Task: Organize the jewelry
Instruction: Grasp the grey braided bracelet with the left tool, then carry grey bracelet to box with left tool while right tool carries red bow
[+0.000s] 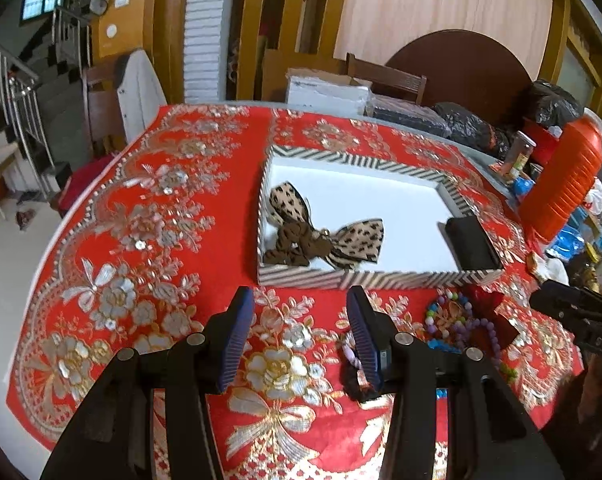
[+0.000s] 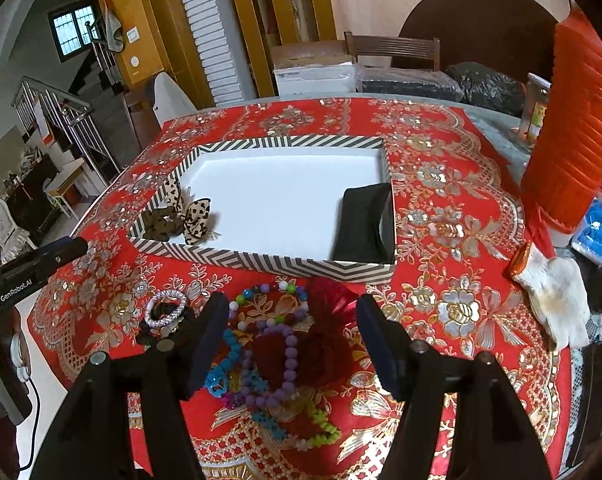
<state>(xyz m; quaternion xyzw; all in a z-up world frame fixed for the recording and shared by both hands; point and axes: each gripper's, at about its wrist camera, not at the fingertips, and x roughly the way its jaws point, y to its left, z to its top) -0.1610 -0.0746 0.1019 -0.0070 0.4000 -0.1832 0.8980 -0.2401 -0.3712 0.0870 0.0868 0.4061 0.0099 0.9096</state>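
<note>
Hovering with jaws apart, right tool [image 2: 293, 344] is over beads [image 2: 279, 364] before tray [image 2: 261, 261]; next: descend, clamp.

I'm looking into a lived-in home.
Staircase [image 2: 61, 108], wooden chair [image 2: 393, 50] and red embroidered tablecloth [image 2: 441, 184] say so.

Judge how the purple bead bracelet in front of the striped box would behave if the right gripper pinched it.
The purple bead bracelet lies as a slack loop of round beads, so it would probably droop, and smooth beads may slip. It overlaps the blue bracelet, which might drag along.
</note>
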